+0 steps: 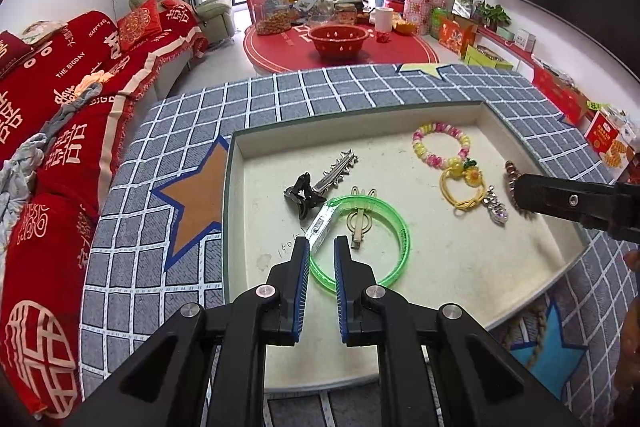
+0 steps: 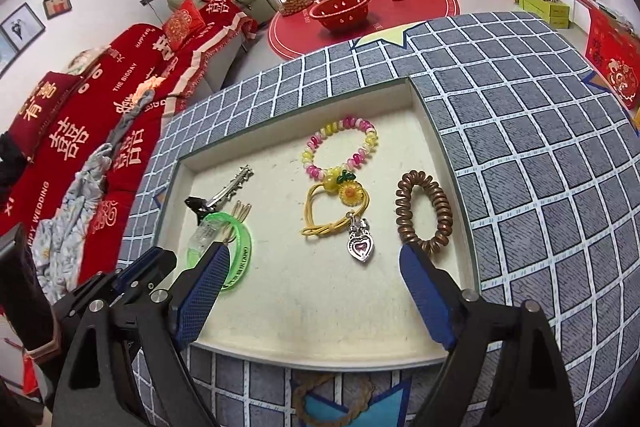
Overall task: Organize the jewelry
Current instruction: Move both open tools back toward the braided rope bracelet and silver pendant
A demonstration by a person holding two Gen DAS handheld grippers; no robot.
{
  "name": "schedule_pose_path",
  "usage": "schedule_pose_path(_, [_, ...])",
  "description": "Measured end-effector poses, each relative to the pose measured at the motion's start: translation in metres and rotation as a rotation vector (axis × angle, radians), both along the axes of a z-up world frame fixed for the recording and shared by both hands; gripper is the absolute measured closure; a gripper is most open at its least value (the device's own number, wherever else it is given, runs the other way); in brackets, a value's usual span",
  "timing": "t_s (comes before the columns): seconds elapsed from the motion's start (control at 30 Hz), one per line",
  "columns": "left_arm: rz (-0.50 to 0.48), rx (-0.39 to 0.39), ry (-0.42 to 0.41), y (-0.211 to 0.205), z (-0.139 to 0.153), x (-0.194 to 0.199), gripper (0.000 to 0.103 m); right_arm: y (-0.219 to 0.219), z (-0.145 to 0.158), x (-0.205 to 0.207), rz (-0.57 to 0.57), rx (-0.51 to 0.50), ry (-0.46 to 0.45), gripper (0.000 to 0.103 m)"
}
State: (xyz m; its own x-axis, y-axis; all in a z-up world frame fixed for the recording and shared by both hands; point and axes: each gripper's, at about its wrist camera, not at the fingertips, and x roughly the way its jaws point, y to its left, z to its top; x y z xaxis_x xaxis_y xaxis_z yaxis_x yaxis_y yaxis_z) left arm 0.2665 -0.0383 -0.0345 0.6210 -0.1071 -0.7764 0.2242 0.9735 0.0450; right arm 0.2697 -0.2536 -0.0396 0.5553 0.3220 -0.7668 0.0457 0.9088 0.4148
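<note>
A shallow cream tray [image 1: 460, 267] [image 2: 320, 307] sits on a grey checked cloth [image 2: 520, 147]. In it lie a green bangle [image 1: 401, 227] [image 2: 245, 251], a black claw clip [image 1: 302, 193], a spiked silver hair clip [image 1: 336, 171] [image 2: 234, 185], a gold clip [image 1: 360, 223], a pink and yellow bead bracelet [image 2: 340, 125], a yellow sunflower hair tie [image 2: 350, 191], a heart pendant [image 2: 362, 249] and a brown spiral hair tie [image 2: 422, 215]. My left gripper [image 1: 321, 241] hovers over the bangle's near-left side, jaws narrowly apart, pinching nothing. My right gripper [image 2: 316, 253] stands wide open and empty, its right finger [image 2: 424, 291] just short of the spiral tie.
A red-covered sofa [image 1: 60, 107] with crumpled clothes runs along the left. Beyond the cloth stands a round red table [image 1: 340, 55] with a red bowl [image 1: 338, 39], jars and boxes. Gift boxes line the right wall [image 1: 560, 95]. A blue star patch with rope [image 2: 340, 403] lies at the near edge.
</note>
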Motion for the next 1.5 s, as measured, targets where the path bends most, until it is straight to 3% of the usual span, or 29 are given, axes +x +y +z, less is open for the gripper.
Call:
schedule_pose_path(0.17, [-0.007, -0.019, -0.019, 0.003, 0.01, -0.012, 0.076, -0.003, 0.015, -0.014, -0.008, 0.01, -0.03, 0.014])
schedule_pose_path(0.2, [-0.008, -0.022, -0.022, 0.004, 0.012, -0.015, 0.065, -0.004, 0.018, -0.018, -0.012, 0.015, -0.037, 0.014])
schedule_pose_path(0.23, [-0.004, -0.023, -0.022, 0.005, 0.014, -0.018, 0.009, -0.005, 0.021, -0.021, -0.016, 0.02, -0.043, 0.014])
schedule_pose_path(0.27, [0.013, -0.029, -0.039, 0.007, 0.016, -0.022, 0.0, -0.007, 0.024, -0.024, -0.018, 0.023, -0.047, 0.014])
schedule_pose_path(0.37, [0.015, -0.034, -0.073, 0.009, 0.019, -0.032, 0.0, -0.011, 0.032, -0.036, -0.022, 0.026, -0.069, 0.011])
schedule_pose_path(0.43, [0.014, -0.036, -0.073, 0.011, 0.018, -0.039, 0.0, -0.012, 0.037, -0.044, -0.031, 0.018, -0.088, 0.0])
schedule_pose_path(0.63, [-0.009, -0.045, -0.059, 0.016, 0.014, -0.068, 0.0, -0.017, 0.05, -0.072, -0.045, -0.002, -0.14, 0.0])
schedule_pose_path(0.8, [-0.054, -0.065, -0.027, 0.015, 0.005, -0.092, 0.0, -0.024, 0.041, -0.085, -0.039, 0.011, -0.058, 0.0])
schedule_pose_path(1.17, [-0.173, -0.039, 0.05, -0.012, -0.025, -0.139, 0.0, -0.01, -0.014, -0.1, 0.005, -0.049, 0.101, 0.0])
schedule_pose_path(1.5, [-0.192, -0.03, 0.056, -0.026, -0.037, -0.154, 0.0, 0.013, -0.037, -0.087, 0.059, -0.168, 0.151, 0.0])
